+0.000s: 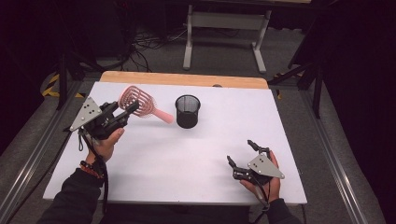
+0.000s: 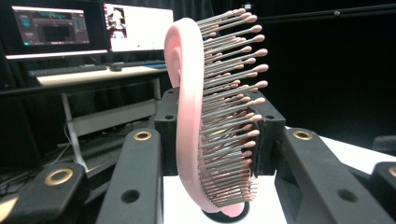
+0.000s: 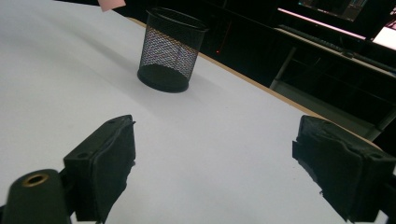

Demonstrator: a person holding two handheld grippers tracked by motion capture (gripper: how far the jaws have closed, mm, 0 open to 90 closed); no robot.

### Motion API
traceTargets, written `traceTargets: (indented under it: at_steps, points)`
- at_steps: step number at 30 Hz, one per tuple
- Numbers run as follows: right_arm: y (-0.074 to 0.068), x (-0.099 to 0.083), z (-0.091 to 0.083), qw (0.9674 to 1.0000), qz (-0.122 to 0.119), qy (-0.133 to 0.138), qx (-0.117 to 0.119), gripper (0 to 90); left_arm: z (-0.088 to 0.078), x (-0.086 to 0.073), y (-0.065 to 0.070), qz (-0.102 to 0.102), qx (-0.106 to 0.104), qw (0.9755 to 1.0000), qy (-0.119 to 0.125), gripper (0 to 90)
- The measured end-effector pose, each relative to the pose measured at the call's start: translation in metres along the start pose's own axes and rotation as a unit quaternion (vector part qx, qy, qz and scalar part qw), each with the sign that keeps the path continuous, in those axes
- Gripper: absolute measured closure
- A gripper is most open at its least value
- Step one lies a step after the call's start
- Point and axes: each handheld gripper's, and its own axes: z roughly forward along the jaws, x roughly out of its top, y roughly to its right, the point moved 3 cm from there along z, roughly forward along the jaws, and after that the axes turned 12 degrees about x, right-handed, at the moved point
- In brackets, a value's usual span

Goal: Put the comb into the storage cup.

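Observation:
A pink hairbrush (image 1: 136, 99) is held above the table's far left, its handle slanting down toward a black mesh cup (image 1: 187, 111). My left gripper (image 1: 127, 112) is shut on the brush head. In the left gripper view the brush (image 2: 187, 116) stands on edge between the two pads, bristles facing right. My right gripper (image 1: 241, 151) hovers low over the near right of the white table (image 1: 187, 158), open, with nothing between its fingers. Seen from the right gripper view, the mesh cup (image 3: 170, 51) stands upright farther off, beyond the wide-apart gripper (image 3: 224, 163).
A wooden strip (image 1: 187, 79) runs along the table's far edge. Beyond it stand a white desk frame (image 1: 224, 28) and floor cables. Monitors (image 2: 88, 25) glow on a desk in the dark background.

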Motion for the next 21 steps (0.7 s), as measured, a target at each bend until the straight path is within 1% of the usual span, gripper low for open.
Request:
traceTargets:
  at_steps: [5, 8, 12, 15, 16, 20, 21]
  points:
    - [0.001, 0.000, 0.000, 1.0000, 0.008, 0.003, 0.002, 10.4, 0.004, 0.017, -0.002, 0.011, 0.006, 0.9999, 0.006, 63.8]
    - [0.002, -0.001, 0.000, 0.9999, 0.014, 0.007, 0.006, 9.3, 0.006, 0.024, -0.001, 0.017, 0.005, 0.9998, 0.008, 63.8]
    - [0.002, 0.001, -0.001, 0.9999, 0.010, 0.010, 0.005, 8.0, 0.010, 0.032, 0.000, 0.022, 0.002, 0.9997, 0.011, 63.8]
    - [0.002, 0.002, -0.002, 0.9999, 0.009, 0.011, -0.003, 8.0, 0.014, 0.038, 0.001, 0.027, 0.004, 0.9996, 0.011, 63.7]
    - [0.002, 0.002, -0.002, 0.9999, 0.010, 0.012, -0.004, 8.0, 0.014, 0.038, 0.001, 0.027, 0.004, 0.9996, 0.011, 63.7]
    - [0.003, 0.002, -0.002, 0.9999, 0.010, 0.010, -0.005, 8.0, 0.018, 0.047, 0.004, 0.036, 0.003, 0.9993, 0.012, 63.8]
    - [0.003, 0.002, -0.002, 0.9999, 0.006, 0.010, -0.012, 8.8, 0.019, 0.049, 0.005, 0.037, 0.004, 0.9992, 0.012, 63.8]
